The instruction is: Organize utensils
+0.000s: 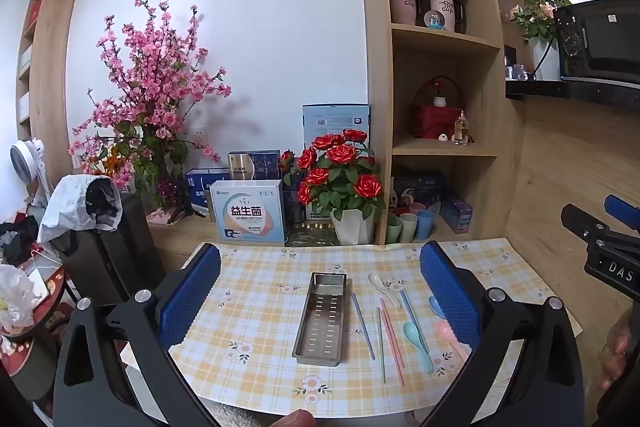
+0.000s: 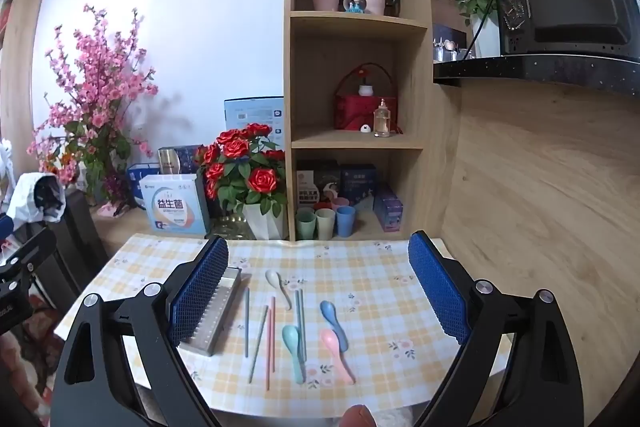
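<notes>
Both grippers' fingers spread wide, nothing held, so right gripper (image 2: 316, 307) should pinch one chopstick (image 2: 247, 323) mid-length and lay it lengthwise in the steel tray (image 1: 322, 319).

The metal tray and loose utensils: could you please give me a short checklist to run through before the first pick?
1. Metal tray empty and upright: ok.
2. Left gripper open, holding nothing: ok.
3. Right gripper open, holding nothing: ok.
4. Spoons apart enough for a clean grasp: not ok; pink spoon and blue spoon overlap.
5. Chopsticks lie flat on the tablecloth: ok.
</notes>
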A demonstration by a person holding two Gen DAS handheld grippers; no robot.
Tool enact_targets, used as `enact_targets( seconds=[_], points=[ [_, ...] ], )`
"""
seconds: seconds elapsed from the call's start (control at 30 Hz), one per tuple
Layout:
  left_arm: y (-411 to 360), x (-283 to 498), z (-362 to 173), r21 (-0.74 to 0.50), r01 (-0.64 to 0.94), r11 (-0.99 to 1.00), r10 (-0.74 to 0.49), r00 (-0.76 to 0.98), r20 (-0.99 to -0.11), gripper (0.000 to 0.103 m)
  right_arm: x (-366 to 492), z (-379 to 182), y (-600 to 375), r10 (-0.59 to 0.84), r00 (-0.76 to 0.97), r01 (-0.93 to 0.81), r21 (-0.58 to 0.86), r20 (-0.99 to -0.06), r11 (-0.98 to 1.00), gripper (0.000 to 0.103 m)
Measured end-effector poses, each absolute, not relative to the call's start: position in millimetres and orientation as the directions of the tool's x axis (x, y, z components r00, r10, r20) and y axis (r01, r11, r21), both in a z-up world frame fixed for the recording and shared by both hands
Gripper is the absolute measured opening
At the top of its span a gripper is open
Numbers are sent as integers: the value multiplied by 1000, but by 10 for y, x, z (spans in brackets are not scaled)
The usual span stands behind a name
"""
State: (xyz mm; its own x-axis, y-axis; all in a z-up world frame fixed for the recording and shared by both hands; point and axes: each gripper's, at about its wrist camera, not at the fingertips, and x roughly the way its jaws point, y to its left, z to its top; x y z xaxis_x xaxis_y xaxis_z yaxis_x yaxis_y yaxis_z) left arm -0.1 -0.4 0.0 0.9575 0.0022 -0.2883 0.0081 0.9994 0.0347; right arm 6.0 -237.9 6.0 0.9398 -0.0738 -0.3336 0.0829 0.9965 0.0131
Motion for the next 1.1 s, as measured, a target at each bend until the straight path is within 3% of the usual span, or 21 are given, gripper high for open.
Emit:
enact_targets(
  seconds=[1.1],
  points=[
    [-112, -69, 44, 50, 16, 999, -1, 961, -276, 98, 27, 69, -2433, -92, 940, 105, 23, -329, 994, 89]
  ],
)
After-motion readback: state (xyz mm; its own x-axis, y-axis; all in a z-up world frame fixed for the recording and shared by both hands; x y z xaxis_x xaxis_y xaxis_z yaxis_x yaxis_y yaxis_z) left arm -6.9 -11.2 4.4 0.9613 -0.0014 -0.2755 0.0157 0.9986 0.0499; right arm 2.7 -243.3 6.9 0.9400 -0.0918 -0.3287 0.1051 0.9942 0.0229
